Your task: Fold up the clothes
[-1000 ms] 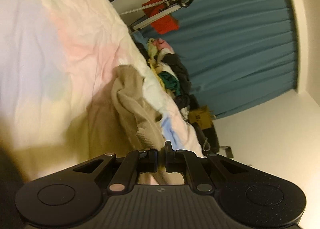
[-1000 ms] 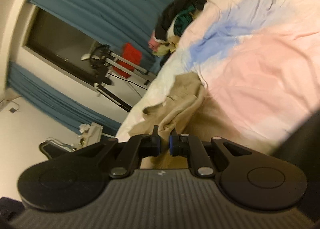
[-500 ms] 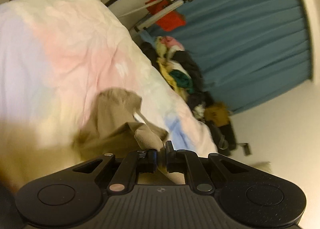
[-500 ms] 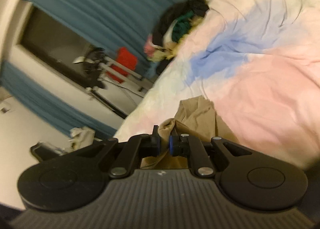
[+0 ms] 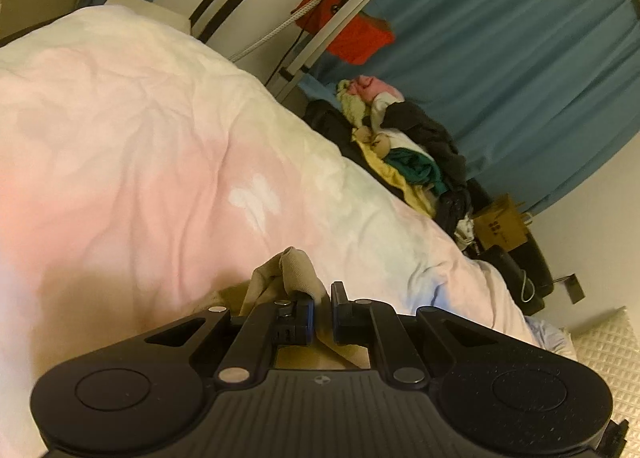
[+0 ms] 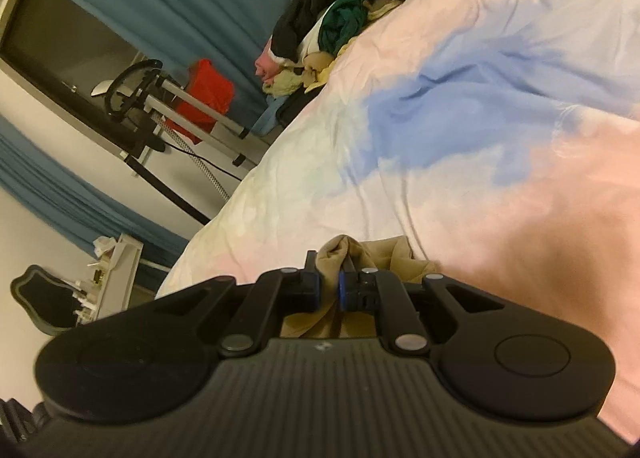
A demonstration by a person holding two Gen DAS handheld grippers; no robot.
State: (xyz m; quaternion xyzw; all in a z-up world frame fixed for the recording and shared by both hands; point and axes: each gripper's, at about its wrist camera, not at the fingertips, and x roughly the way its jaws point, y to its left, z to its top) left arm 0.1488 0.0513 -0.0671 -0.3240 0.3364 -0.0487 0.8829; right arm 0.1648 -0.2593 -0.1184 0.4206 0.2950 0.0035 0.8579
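Ideally both clamps stay firm and level: left hand-held gripper (image 5: 323,312) and right hand-held gripper (image 6: 329,290) each pinch the crumpled beige cloth garment (image 5: 294,272) above the pastel-patched bed (image 5: 140,146).

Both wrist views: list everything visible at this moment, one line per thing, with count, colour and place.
beige garment: one, tan, bunched at both grippers, over the duvet.
duvet: one, pastel pink, blue, white and yellow, covering the bed.
clothes pile: one heap, black, green, yellow and pink, at the bed's far edge.
curtain: teal, behind the pile.
red cloth: one, hanging on the metal frame.
cardboard box: one, brown, past the pile.
left gripper: black, shut on the beige garment.
right gripper: black, shut on the beige garment.
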